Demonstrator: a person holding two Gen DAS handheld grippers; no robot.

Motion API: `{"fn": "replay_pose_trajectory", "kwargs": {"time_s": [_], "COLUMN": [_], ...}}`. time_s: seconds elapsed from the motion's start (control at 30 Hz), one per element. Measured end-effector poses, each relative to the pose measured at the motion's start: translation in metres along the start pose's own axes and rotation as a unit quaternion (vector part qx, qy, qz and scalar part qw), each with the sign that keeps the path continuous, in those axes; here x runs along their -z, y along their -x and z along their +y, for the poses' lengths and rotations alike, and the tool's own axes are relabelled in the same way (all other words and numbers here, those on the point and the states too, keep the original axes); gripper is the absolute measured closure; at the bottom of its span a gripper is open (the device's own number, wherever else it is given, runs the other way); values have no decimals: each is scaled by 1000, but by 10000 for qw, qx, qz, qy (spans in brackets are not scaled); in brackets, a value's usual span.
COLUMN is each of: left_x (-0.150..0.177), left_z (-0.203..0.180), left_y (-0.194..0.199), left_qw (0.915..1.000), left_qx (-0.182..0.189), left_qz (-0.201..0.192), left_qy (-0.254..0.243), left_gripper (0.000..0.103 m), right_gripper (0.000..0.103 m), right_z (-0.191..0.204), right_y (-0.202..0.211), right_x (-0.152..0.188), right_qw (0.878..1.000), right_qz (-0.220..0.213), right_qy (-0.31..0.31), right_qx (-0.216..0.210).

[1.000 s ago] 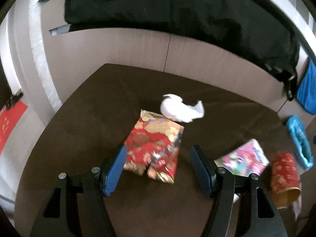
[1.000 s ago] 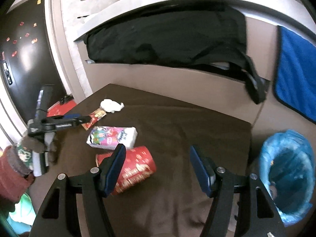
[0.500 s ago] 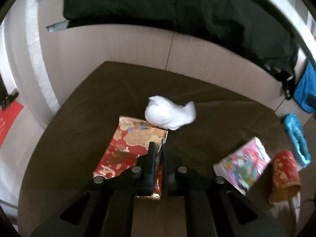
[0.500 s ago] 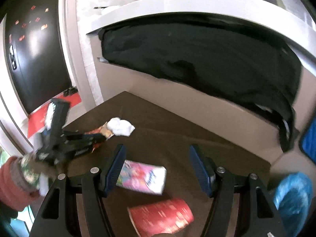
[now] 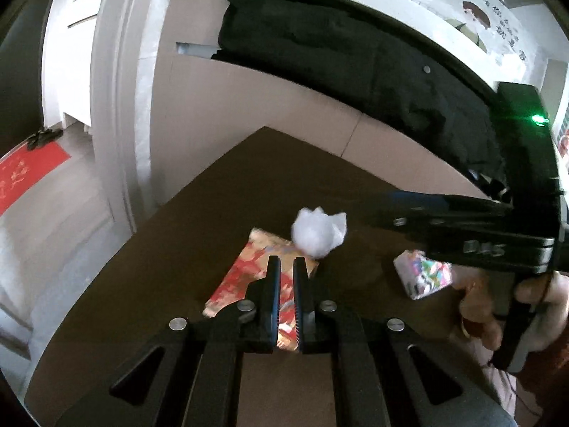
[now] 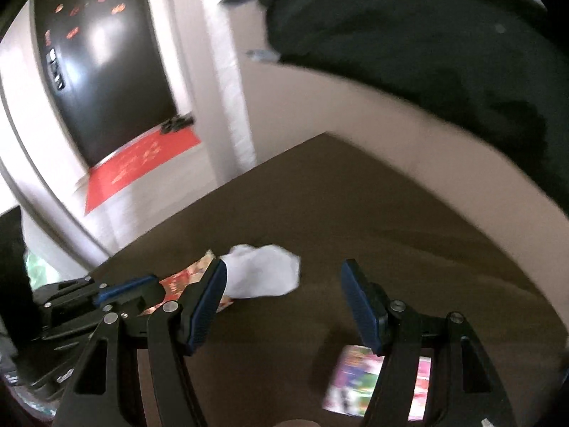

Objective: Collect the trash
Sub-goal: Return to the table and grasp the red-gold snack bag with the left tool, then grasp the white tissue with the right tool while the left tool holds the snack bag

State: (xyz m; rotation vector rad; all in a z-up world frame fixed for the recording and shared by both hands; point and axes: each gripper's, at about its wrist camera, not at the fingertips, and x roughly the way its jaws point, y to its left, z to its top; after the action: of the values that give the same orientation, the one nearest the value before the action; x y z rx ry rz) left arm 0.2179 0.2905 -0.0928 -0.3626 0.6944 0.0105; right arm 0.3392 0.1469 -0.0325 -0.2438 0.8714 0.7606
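My left gripper (image 5: 286,267) is shut on the near end of a red-and-gold foil wrapper (image 5: 238,277), which lies on the brown table (image 5: 249,185). A crumpled white tissue (image 5: 318,229) rests at the wrapper's far end. In the right wrist view my right gripper (image 6: 284,270) stands open just in front of that tissue (image 6: 263,274), whose left part touches or passes behind the left finger. The wrapper (image 6: 181,281) and the left gripper (image 6: 156,286) show at the left. A colourful tissue pack (image 6: 359,380) lies under the right finger.
A black garment (image 5: 355,57) hangs over the ledge behind the table. The table's far corner and left edge drop to a pale floor with a red mat (image 6: 138,167) by a dark door (image 6: 103,71). A hand (image 5: 533,302) holds the right gripper (image 5: 377,210) over the tissue pack (image 5: 423,274).
The left jaws closed on the wrapper and the left gripper shifted along the table. The right gripper swung left, from over the red cup to the white tissue.
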Motion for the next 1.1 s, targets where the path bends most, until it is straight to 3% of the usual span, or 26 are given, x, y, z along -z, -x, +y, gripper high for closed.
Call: {"fn": "replay_pose_trajectory", "kwargs": {"time_s": [0.13, 0.2, 0.27, 0.33, 0.37, 0.47, 0.53, 0.83, 1.1], "left_x": [9, 11, 10, 10, 9, 8, 5, -15, -16], "left_z": [8, 13, 18, 21, 22, 22, 16, -14, -24], "left_y": [9, 13, 17, 19, 20, 17, 8, -69, -78], "left_qw": [10000, 10000, 9999, 9998, 9999, 9998, 9994, 9919, 9875], "left_qx": [-1, 54, 126, 153, 121, 121, 208, -128, -374], "left_qz": [59, 84, 100, 77, 74, 128, 241, 882, 931], "left_qy": [-25, 1, 55, 63, 51, -14, -133, -902, -1212], "left_gripper": [94, 86, 54, 47, 47, 46, 44, 43, 48], "right_gripper": [40, 41, 41, 41, 44, 76, 85, 87, 90], "right_z": [15, 16, 14, 12, 10, -4, -11, -33, -70], "right_y": [-29, -41, -52, -62, -65, -68, -59, -18, -2], "right_x": [0, -1, -3, -7, -7, -8, -9, -5, -2], "right_qw": [9997, 9995, 9992, 9989, 9986, 9959, 9951, 9970, 9942], "right_qz": [202, 290, 380, 455, 505, 666, 606, 297, 222], "right_qy": [160, 125, 83, 26, -28, -329, -441, -538, -983], "right_qx": [-13, -88, -128, -114, -160, -523, -640, -476, -368]}}
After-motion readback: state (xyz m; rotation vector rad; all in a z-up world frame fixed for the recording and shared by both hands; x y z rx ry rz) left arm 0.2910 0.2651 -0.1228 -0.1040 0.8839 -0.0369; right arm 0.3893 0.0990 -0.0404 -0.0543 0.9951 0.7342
